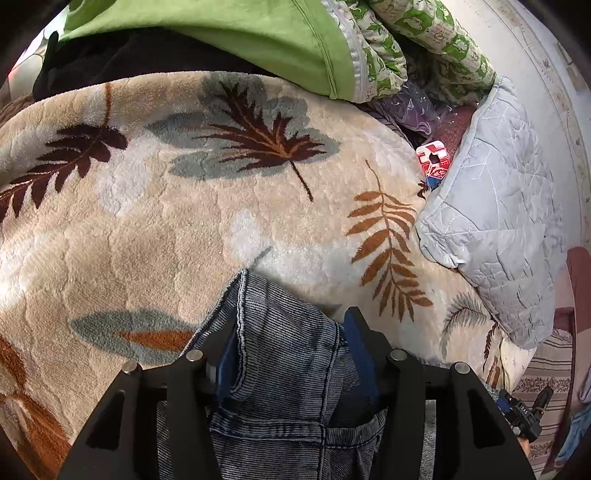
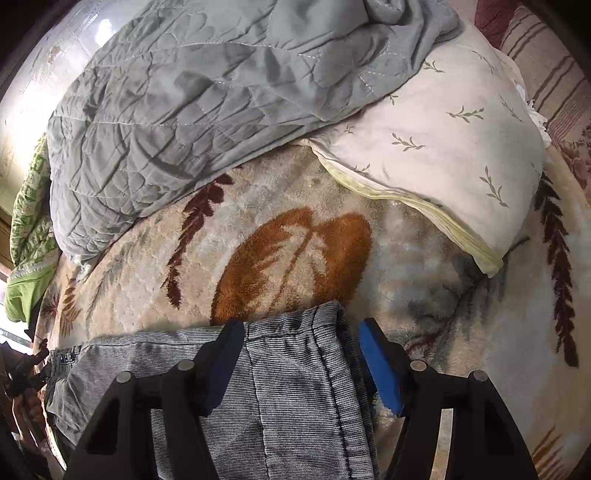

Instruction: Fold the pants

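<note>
Pants (image 1: 288,354) bunch between left tongs (image 1: 291,343); contact with pads unclear.

Support surface: a bed covered by a cream leaf-print blanket (image 1: 155,229). Lying directly on the blanket: the pants (image 1: 291,350), a grey quilt (image 2: 177,122), a white pillow (image 2: 443,147) and a green cover (image 1: 258,33). A red packet (image 1: 432,162), possibly a card, lies beside the quilt.
</note>
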A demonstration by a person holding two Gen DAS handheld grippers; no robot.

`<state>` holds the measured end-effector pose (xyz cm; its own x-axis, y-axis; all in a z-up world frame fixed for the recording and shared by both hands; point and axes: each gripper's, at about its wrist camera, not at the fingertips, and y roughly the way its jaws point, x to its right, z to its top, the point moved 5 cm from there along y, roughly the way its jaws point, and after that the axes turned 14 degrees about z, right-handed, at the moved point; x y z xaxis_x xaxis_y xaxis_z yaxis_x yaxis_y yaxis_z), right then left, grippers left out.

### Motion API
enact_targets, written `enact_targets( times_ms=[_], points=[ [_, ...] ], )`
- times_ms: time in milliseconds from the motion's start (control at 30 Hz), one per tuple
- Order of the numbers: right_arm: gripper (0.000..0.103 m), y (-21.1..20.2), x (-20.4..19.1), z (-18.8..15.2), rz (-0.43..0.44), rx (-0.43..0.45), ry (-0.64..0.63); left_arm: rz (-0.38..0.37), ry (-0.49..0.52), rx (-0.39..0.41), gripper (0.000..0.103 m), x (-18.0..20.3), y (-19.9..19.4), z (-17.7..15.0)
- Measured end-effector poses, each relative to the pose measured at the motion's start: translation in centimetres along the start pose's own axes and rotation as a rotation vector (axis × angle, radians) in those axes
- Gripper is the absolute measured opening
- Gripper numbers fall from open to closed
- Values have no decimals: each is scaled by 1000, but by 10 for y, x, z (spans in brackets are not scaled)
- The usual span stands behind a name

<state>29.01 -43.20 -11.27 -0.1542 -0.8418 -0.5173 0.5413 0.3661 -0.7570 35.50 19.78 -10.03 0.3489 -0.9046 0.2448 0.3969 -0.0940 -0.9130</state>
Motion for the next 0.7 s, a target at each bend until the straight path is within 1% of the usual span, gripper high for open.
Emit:
enact_targets(
  times_ms=[33, 67, 100, 133, 200, 233, 300, 367, 533, 700],
  points=[
    [68, 5, 0, 0, 1, -20, 2, 23, 14, -3, 32, 2, 2, 0],
    [68, 9, 0, 0, -9, -34, -5, 58, 29, -6, 20, 2, 5, 0],
    [66, 13, 0, 0, -18, -37, -14, 91, 35, -7, 5, 0, 7, 0],
    [47, 15, -1, 1, -27, -33, -19, 103, 38, -7, 4, -1, 8, 0],
    [22, 14, 0, 3, -86, -19, -33, 119, 56, 6, 2, 0, 6, 1],
    [17, 15, -1, 3, -98, -30, -47, 125, 60, 17, 2, 0, 4, 1],
    [16, 11, -8, 3, -128, -36, -90, 116, 49, 37, 2, 0, -2, 2],
    [15, -1, -12, 6, -137, 1, -90, 97, 45, 66, 2, 2, -14, 2],
    [15, -44, -31, 12, -111, 101, -95, 17, 37, 149, 2, 5, -64, 0],
    [15, -98, -49, 6, -53, 207, -100, -70, 24, 227, 2, 0, -126, -17]
  ],
)
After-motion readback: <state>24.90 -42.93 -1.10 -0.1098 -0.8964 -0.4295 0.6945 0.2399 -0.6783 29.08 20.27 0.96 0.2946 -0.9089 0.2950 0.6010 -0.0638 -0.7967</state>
